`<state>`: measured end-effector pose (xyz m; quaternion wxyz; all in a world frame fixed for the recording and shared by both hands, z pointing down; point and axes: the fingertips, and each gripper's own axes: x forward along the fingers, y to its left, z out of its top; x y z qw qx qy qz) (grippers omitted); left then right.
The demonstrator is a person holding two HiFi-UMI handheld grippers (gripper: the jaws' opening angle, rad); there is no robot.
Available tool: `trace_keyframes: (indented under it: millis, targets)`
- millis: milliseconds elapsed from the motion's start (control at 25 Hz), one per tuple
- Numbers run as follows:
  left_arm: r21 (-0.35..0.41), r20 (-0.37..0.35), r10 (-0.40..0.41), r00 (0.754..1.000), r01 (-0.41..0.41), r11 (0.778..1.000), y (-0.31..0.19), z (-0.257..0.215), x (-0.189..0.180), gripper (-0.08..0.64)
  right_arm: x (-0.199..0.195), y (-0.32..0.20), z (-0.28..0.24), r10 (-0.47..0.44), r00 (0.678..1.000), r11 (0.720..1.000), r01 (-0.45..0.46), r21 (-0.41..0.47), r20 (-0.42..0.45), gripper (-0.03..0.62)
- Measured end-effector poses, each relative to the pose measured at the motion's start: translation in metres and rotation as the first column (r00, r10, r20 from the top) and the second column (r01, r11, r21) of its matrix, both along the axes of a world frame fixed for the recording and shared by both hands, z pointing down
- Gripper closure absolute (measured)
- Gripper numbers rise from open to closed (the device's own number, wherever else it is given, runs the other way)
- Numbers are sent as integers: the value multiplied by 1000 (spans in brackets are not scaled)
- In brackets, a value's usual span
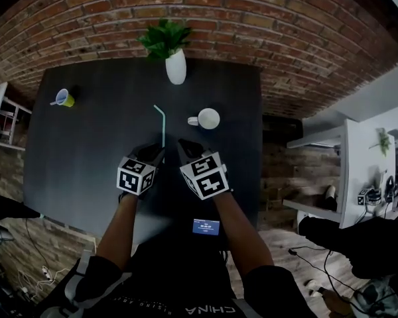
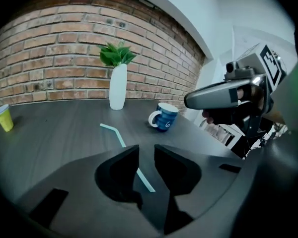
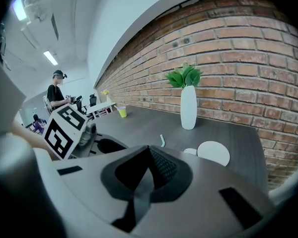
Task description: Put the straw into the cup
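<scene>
Dark grey laminate forms the top of the bench (image 1: 86, 151), which is seen from above in the head view and is backed by a red brick wall (image 1: 285, 25). A pale turquoise plastic straw with a bent far end (image 1: 162, 128) is laid flat near the middle of the bench. A round, handled ceramic cup (image 1: 208, 118) is stood upright to the right of it, apart from it. A slender white vase holding green leaves (image 1: 176, 66) is set at the far edge, and a small yellow tumbler (image 1: 66, 99) at the far left. The left gripper (image 1: 155, 154) is held at the near end of the straw, and the right gripper (image 1: 186, 148) just beside it.

In the left gripper view, the jaws are seen parted by a narrow gap. The near end of the straw is lying on the bench between them and is not pinched by either. The cup is shown blue with a white swirl, beyond the jaws and to the right. The right gripper is seen at the right edge, above the bench.

In the right gripper view, the jaws are pressed together with nothing between them. The bent tip of the straw, the white rim of the cup and the vase are seen beyond them.
</scene>
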<state>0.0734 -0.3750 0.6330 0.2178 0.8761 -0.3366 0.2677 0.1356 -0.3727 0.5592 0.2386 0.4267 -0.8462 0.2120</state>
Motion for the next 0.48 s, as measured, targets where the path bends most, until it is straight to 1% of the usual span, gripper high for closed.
trace_keyframes:
  millis: [40,320,480]
  targets:
    - [-9,13,-13,1000,13,1000,-2,7,1,468,1,-2,4,0,1000,1000,0,-5,3,586]
    - [-83,103,-98,990,107,991,-9,58,-3,462,7,-15,26,5,1000,999,-4,-40,18,586]
    - [-108,124,-128,984,141,984,-12,63,-1,463,10,-21,33,12,1000,999,-11,-51,19,586]
